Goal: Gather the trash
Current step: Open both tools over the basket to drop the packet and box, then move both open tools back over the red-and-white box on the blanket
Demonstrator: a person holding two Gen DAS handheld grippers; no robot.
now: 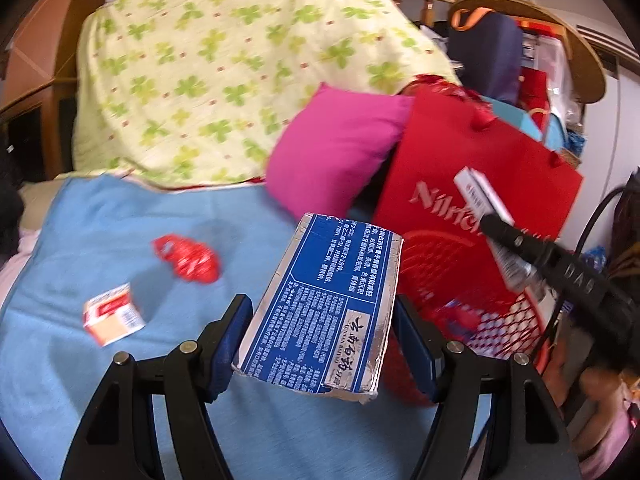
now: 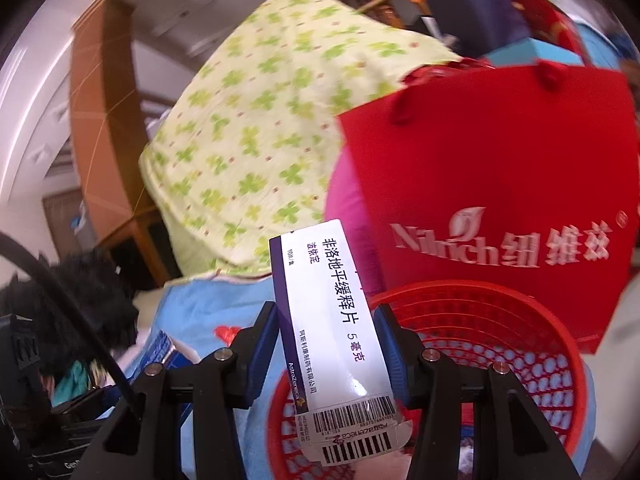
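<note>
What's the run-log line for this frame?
left gripper: shut on blue box | right gripper: shut on white box | red basket: below right gripper | left on blue cloth: red wrapper, small carton

I see a blue box (image 1: 320, 312) with white print and silvery edges, and a white box (image 2: 340, 340) with a purple side and black barcodes. My basket (image 2: 500, 320) is red mesh, beside a red bag (image 2: 500, 160) lettered in white. The blanket (image 1: 220, 72) is pale yellow with green clovers, the pillow (image 1: 332, 148) magenta, the cloth (image 1: 120, 220) light blue.
</note>
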